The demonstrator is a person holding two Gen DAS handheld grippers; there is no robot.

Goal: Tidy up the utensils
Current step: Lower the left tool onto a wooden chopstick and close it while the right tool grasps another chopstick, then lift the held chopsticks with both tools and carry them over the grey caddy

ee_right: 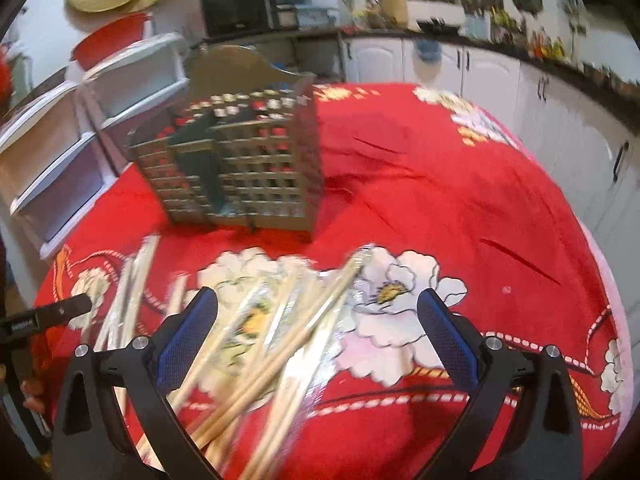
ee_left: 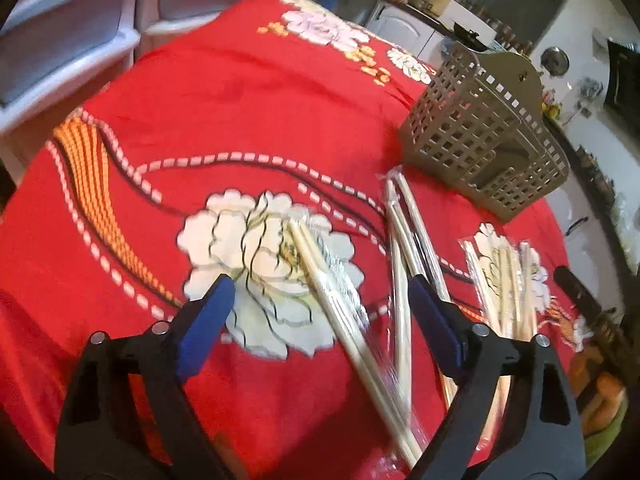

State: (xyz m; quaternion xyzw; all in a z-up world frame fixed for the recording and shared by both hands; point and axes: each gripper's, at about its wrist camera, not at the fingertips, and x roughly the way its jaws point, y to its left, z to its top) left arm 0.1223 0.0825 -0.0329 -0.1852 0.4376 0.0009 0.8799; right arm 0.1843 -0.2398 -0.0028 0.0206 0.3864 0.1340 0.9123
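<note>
Several pairs of wooden chopsticks in clear wrappers lie on the red flowered tablecloth (ee_left: 248,112). In the left wrist view one wrapped pair (ee_left: 340,304) lies between the fingers of my open left gripper (ee_left: 320,292), another pair (ee_left: 400,256) beside its right finger, and more (ee_left: 504,280) further right. A grey perforated utensil basket (ee_left: 484,140) stands beyond them. In the right wrist view my open right gripper (ee_right: 318,304) hovers over a blurred heap of wrapped chopsticks (ee_right: 288,328). The basket (ee_right: 240,160) stands behind it. Neither gripper holds anything.
White drawer units (ee_left: 72,40) stand at the table's left edge and also show in the right wrist view (ee_right: 60,152). Kitchen cabinets (ee_right: 500,76) and a cluttered counter run behind. The tip of the other gripper (ee_right: 60,310) shows at the left of the right wrist view.
</note>
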